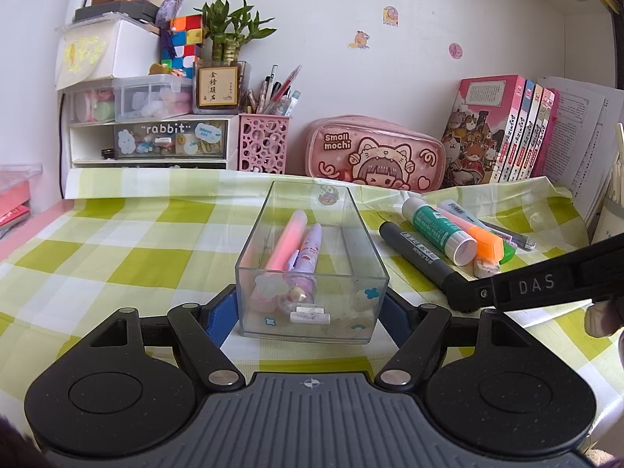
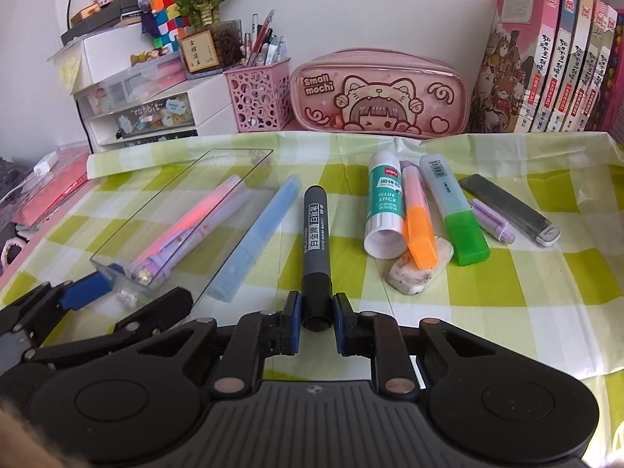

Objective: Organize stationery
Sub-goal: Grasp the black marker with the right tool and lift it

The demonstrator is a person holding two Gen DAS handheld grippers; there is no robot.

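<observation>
- Black-grey whiteboard marker (image 2: 316, 234) lies on the checked cloth (image 2: 507, 312), centre of the right wrist view, butt end toward the lens; right gripper (image 2: 316, 321) has its blue pads set against both sides of that butt end, so clamped on it as far as I can tell.
- Marker looks like a stiff plastic barrel, light, smooth and round (prob. slippery, apt to swivel when held this near the end); a hold nearer mid-barrel would likely balance better.
- Clear plastic box (image 1: 312, 257) sits mid-frame in the left wrist view; left gripper (image 1: 312, 314) clamps its near end, one pad on each side wall. Rigid, light, thin walls — squeeze gently, could crack or skid.
- Inside the box: pink highlighter (image 1: 286, 240) and purple pen (image 1: 308, 251).
- Still out on the cloth, right of the marker: glue stick (image 2: 384, 210), orange highlighter (image 2: 419, 230), green highlighter (image 2: 456, 214), eraser (image 2: 417, 269).
- Judgement: marker goes into the box next; lower it flat, w/ care not to knock the wall.
</observation>
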